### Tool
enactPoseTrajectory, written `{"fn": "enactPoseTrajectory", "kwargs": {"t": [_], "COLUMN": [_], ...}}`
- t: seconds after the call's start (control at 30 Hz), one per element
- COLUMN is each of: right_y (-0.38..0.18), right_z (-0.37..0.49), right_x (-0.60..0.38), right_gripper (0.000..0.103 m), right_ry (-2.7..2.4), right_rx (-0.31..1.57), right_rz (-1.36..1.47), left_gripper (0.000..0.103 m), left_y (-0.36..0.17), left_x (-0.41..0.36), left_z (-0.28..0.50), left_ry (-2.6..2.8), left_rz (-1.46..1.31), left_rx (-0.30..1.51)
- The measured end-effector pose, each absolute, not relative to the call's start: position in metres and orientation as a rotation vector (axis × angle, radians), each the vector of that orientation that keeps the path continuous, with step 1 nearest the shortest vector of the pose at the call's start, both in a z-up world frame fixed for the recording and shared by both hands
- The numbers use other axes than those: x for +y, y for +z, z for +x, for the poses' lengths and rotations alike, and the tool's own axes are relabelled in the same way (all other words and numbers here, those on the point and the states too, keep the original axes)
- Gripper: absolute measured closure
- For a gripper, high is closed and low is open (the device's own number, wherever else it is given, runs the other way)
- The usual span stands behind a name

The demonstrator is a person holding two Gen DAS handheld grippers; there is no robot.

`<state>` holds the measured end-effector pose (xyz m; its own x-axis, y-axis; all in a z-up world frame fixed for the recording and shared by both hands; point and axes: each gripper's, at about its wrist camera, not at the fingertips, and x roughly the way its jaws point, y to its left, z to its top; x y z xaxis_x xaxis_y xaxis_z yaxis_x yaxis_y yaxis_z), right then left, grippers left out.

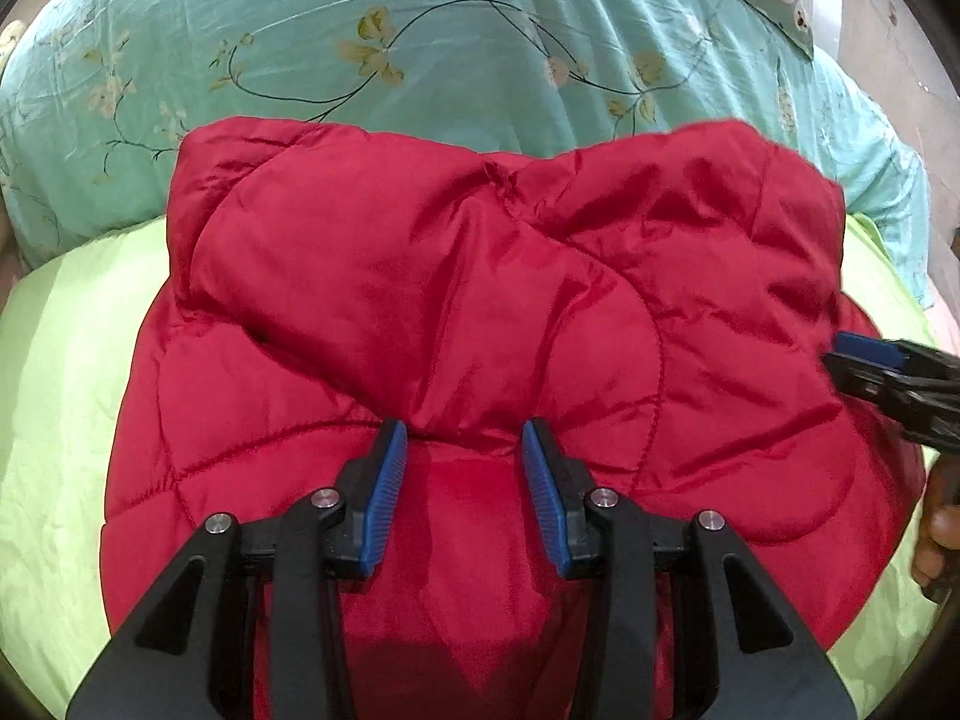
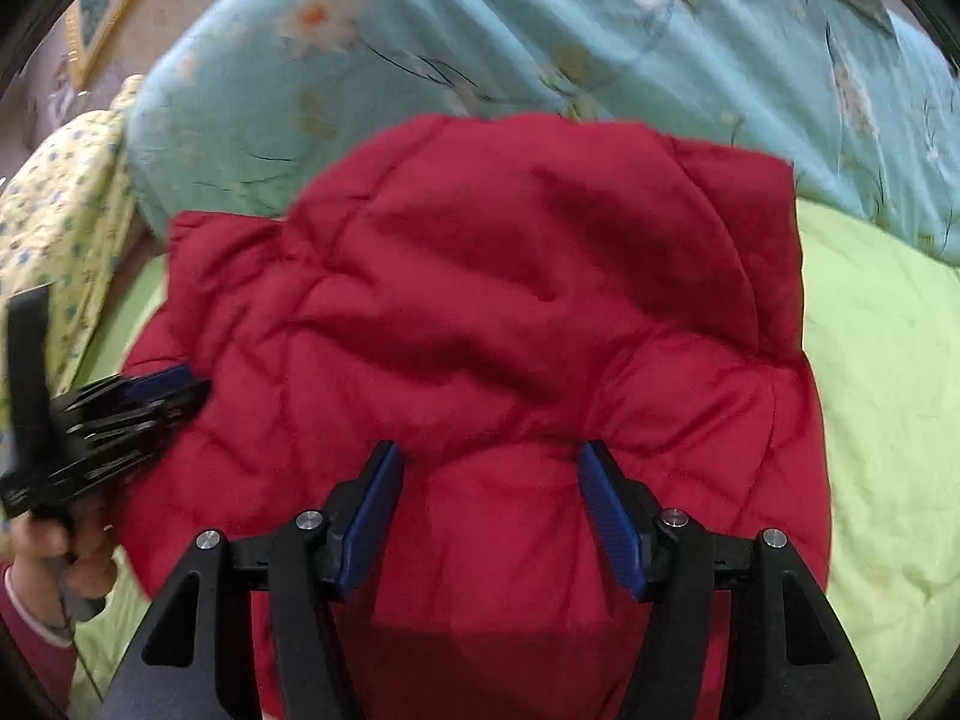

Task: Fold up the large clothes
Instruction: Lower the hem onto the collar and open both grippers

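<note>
A red quilted jacket (image 1: 456,312) lies folded into a rough bundle on a light green bedsheet (image 1: 54,396); it also shows in the right wrist view (image 2: 480,312). My left gripper (image 1: 465,438) is open, its blue pads just above the jacket's near part, holding nothing. My right gripper (image 2: 489,456) is open wider, over the jacket's near edge, holding nothing. The right gripper shows at the jacket's right edge in the left wrist view (image 1: 864,360). The left gripper shows at the jacket's left edge in the right wrist view (image 2: 162,390).
A teal floral quilt (image 1: 456,42) lies bunched behind the jacket; it also shows in the right wrist view (image 2: 480,36). A yellow patterned cloth (image 2: 54,204) sits at far left. The green sheet (image 2: 888,396) spreads to both sides.
</note>
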<state>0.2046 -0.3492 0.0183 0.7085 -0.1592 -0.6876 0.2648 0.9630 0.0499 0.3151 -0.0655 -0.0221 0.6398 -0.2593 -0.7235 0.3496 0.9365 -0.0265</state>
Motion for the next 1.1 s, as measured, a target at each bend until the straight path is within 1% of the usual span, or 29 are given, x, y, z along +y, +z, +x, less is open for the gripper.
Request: {"fn": "enactPoseTrajectory", "kwargs": {"t": [0.1,0.17,0.47,0.67,0.83,0.9,1.1], "right_y": [0.016,0.015,0.003,-0.002,-0.003,-0.001,0.018], "right_z": [0.219,0.226,0.246,0.252,0.256,0.255,0.213], "right_x": [-0.366,-0.375,-0.401,-0.404,-0.409,-0.410,-0.399], "right_gripper": [0.040,0.040,0.039,0.039,0.039,0.039,0.039], "right_ry": [-0.291,-0.293,-0.286,-0.286,-0.280,-0.280,-0.257], "right_rx": [0.745,0.755,0.747,0.749,0.742,0.735,0.672], "right_rz": [0.177,0.208,0.326,0.318,0.319,0.324,0.376], "left_gripper": [0.068,0.076,0.076,0.076,0.076,0.076,0.076], "left_y": [-0.013,-0.015,-0.038,-0.039,-0.025,-0.030,-0.041], "left_x": [-0.054,-0.045,-0.022,-0.015,0.003,0.006,-0.001], "left_z": [0.316,0.326,0.382,0.381,0.355,0.352,0.361], "left_ry": [-0.334,-0.305,-0.270,-0.276,-0.282,-0.267,-0.236], "left_rz": [0.085,0.071,-0.061,-0.095,-0.131,-0.103,-0.028], "left_rx": [0.772,0.784,0.874,0.884,0.853,0.849,0.866]}}
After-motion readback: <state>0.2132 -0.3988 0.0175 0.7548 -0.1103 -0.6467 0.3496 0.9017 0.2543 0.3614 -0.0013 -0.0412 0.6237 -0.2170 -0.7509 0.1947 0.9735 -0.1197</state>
